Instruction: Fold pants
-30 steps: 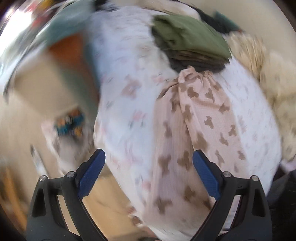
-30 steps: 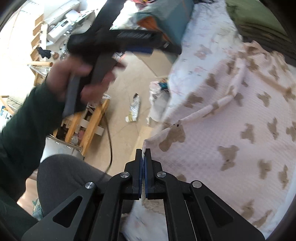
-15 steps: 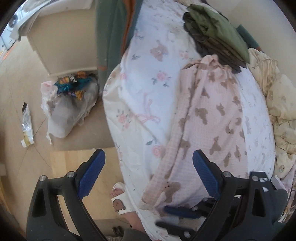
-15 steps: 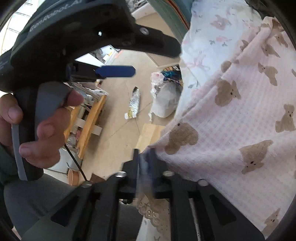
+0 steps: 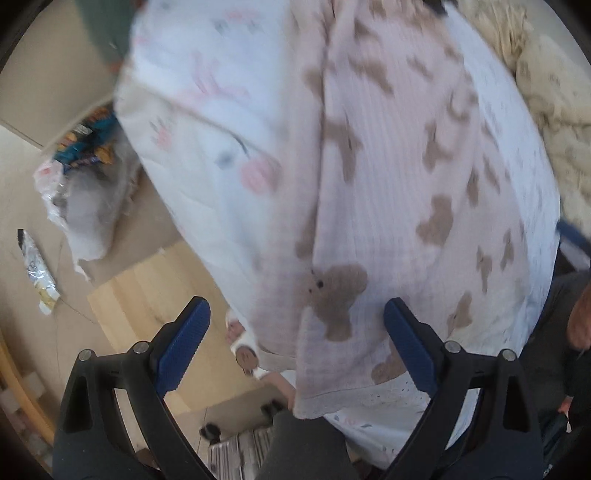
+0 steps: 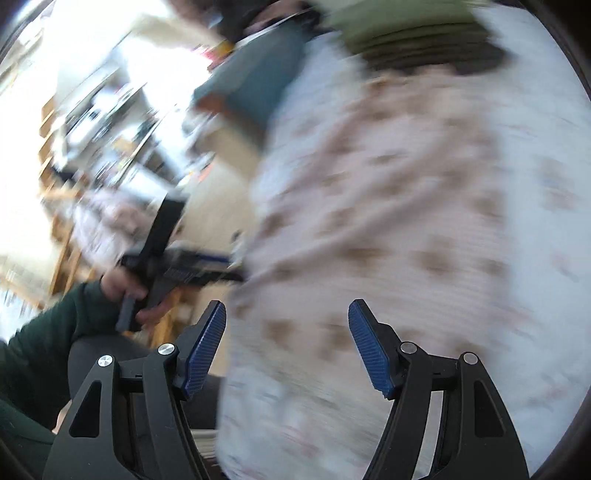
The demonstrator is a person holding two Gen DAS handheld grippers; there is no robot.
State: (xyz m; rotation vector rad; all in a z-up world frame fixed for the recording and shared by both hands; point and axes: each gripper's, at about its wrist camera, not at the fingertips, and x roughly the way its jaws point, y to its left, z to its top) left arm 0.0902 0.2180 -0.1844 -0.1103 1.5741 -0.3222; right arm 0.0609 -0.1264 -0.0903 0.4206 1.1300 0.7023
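Note:
Pink pants (image 5: pixel 388 166) with brown bear print lie spread on a white floral bed sheet (image 5: pixel 221 110). My left gripper (image 5: pixel 295 314) points steeply down over their near hem corner. Its jaws are wide and just closing, and the pads touch no cloth. In the blurred right wrist view the pants (image 6: pixel 388 206) fill the middle. My right gripper (image 6: pixel 287 306) hovers over them with its jaws opening and nothing pressed between the pads. A hand (image 6: pixel 125 291) in a dark green sleeve holds the left gripper at the bed's edge.
Folded olive-green clothes (image 6: pixel 406 29) sit at the far end of the bed, and a cream blanket (image 5: pixel 546 92) lies on the right. On the floor to the left are a plastic bag (image 5: pixel 88 206) and a wrapper (image 5: pixel 37 266). A bear-print slipper (image 5: pixel 245 356) shows below.
My right gripper let go of the pants' corner, opened and swung over the pants. My left gripper sank closer to the near hem corner and tilted further down.

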